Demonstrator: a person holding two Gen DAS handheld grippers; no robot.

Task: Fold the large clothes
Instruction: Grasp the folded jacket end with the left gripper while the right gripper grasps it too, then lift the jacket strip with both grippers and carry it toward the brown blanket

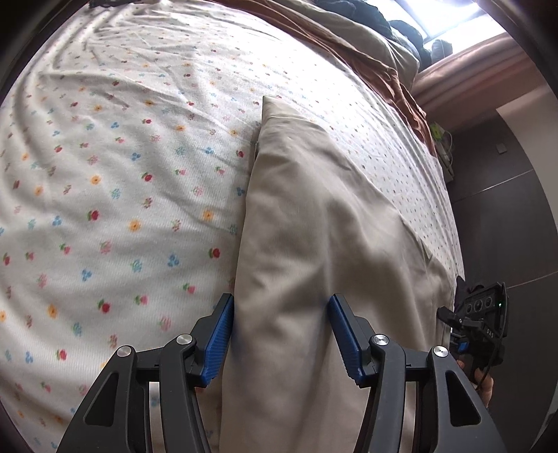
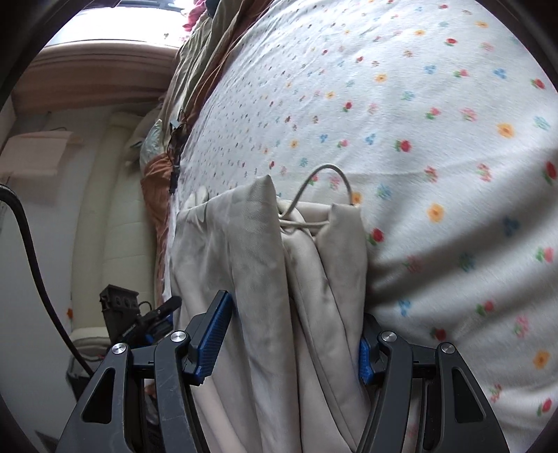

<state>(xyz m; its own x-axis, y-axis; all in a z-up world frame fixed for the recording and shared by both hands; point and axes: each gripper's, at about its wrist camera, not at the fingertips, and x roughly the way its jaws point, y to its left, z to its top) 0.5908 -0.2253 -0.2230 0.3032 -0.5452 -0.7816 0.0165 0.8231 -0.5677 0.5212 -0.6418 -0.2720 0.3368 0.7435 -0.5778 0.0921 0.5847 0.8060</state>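
Beige trousers lie folded lengthwise on the flowered bedsheet. My left gripper is open, its blue fingers wide apart on either side of the trouser fabric near the bed's edge. In the right wrist view the waistband end of the trousers shows a loose drawstring looping up. My right gripper is open, its fingers straddling the bunched waistband fabric. The right gripper also shows in the left wrist view, at the trousers' far side.
A brown and tan blanket is heaped along the bed's far edge. Dark clothes lie beyond it. The bed's edge drops to a dark floor. A black cable and a cream sofa are left of the bed.
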